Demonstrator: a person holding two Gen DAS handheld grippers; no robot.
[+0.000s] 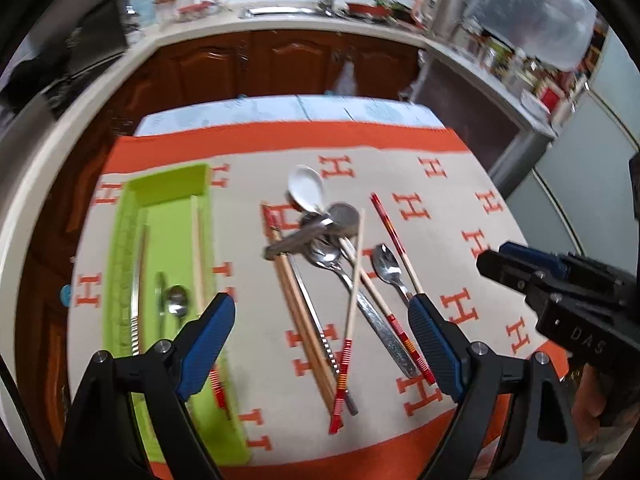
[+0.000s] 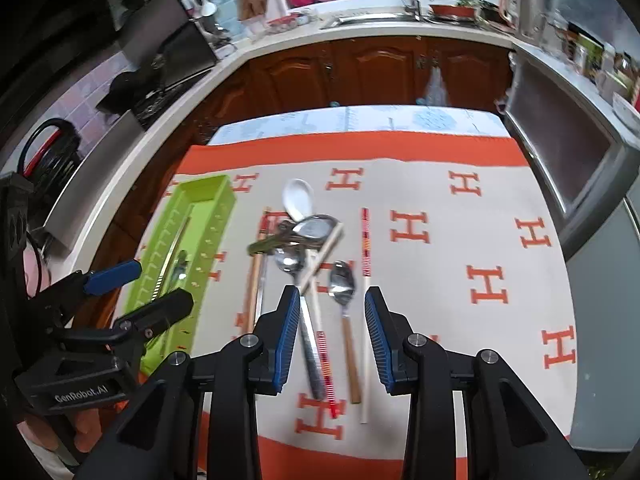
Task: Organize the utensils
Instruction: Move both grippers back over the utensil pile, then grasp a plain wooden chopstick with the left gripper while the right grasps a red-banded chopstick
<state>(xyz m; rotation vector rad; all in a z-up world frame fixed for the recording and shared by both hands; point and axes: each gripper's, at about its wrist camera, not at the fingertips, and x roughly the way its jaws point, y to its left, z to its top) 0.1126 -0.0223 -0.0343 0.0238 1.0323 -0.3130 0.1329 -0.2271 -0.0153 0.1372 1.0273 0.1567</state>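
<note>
Reading "GenRobot.AI": left claw

Green tray lies lengthwise along the cloth's left edge, holding a steel spoon and chopsticks; mid-cloth, a loose heap: white ceramic spoon toward the far edge, steel spoons and red-banded chopsticks crossed over each other; a wooden-handled spoon just right of it.
</note>
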